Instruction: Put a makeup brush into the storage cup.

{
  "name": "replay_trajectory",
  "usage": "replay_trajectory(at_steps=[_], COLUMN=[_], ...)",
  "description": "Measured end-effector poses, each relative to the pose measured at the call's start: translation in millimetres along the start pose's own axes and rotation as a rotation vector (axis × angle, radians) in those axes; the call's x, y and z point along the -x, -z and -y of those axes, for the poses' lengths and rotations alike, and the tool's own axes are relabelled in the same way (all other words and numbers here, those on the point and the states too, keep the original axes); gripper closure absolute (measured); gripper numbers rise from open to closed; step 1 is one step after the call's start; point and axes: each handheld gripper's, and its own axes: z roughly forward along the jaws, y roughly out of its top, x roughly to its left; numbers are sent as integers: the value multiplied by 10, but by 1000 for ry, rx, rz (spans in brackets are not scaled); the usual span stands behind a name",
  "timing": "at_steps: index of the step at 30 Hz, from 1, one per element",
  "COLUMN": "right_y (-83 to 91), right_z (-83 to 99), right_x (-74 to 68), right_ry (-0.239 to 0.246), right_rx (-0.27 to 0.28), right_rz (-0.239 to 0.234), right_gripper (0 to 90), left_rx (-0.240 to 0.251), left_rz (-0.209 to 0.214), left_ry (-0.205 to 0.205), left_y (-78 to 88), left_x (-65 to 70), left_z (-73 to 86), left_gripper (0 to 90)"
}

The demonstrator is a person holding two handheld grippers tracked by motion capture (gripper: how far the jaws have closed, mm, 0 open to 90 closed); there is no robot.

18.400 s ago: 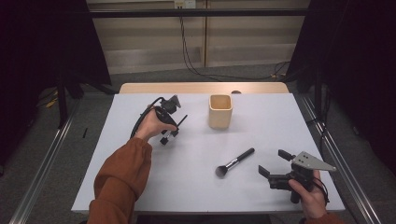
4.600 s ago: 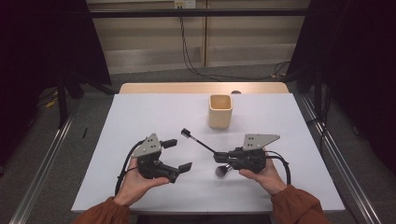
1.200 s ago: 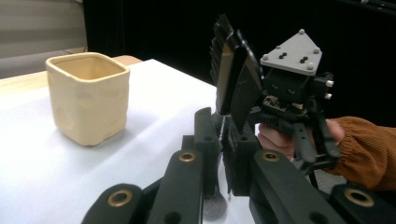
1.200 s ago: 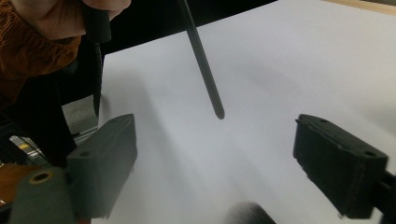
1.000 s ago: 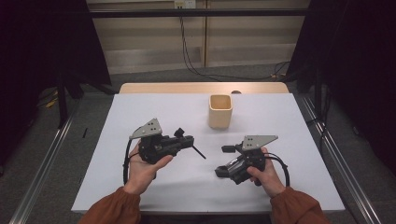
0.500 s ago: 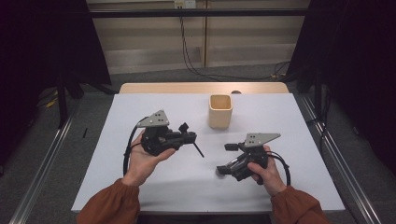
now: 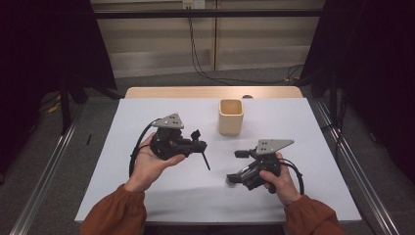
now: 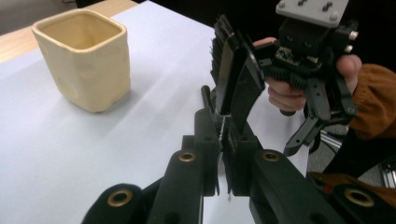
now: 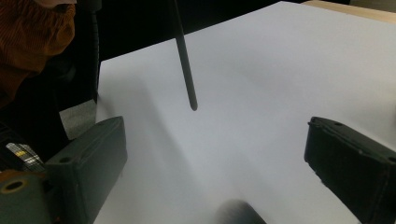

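Left gripper [image 7: 198, 143]: jaws closing tight, hovering left of the right gripper [image 7: 234, 166].
Right gripper: jaws gaping wide, pointing toward the left gripper.
Left hand [image 7: 147, 164]: gripping from beneath.

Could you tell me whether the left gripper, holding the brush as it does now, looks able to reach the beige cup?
Probably yes. The left gripper is shut on the brush, lifted off the table, and bare tabletop lies between it and the beige cup. The right gripper sits off to the side.

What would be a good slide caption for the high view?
Left gripper holds a makeup brush above the table, right gripper open.
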Motion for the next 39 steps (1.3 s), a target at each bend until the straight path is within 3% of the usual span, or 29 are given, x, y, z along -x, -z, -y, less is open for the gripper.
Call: replay_trajectory(at_steps=[4, 7, 9, 17, 23, 28, 33, 35, 36, 39], right_y=[-18, -26, -39, -108, -221, -385, -494, -511, -511, -519], right_z=[-20, -34, -50, -116, -249, -273, -246, -242, -242, -234], right_x=[-9, -8, 1, -14, -65, -112, -109, -102, -102, -100], right_ry=[10, 21, 42, 58, 67, 74, 77, 66, 66, 59], right_rx=[-1, 3, 34, 48, 38, 13, 26, 46, 46, 50], right_rz=[8, 14, 13, -23, -57, -55, -51, -62, -62, -84], right_gripper=[73, 79, 88, 119, 121, 106, 237, 349, 349, 476], left_rx=[-28, -66, -71, -106, -92, -85, -93, -84, -82, -76], left_rz=[3, -34, -23, -18, -6, 8, 20, 20, 20, 21], left_ry=[2, 19, 29, 40, 54, 58, 54, 61, 60, 61], left_y=[-20, -32, -41, -93, -120, -155, -189, -198, -200, -201], left_x=[-13, -38, -69, -105, -84, -66, -53, -51, -51, -52], left_z=[10, 21, 42, 94, 96, 100, 95, 101, 102, 102], left_gripper=[854, 854, 853, 853, 854, 853, 854, 854, 854, 854])
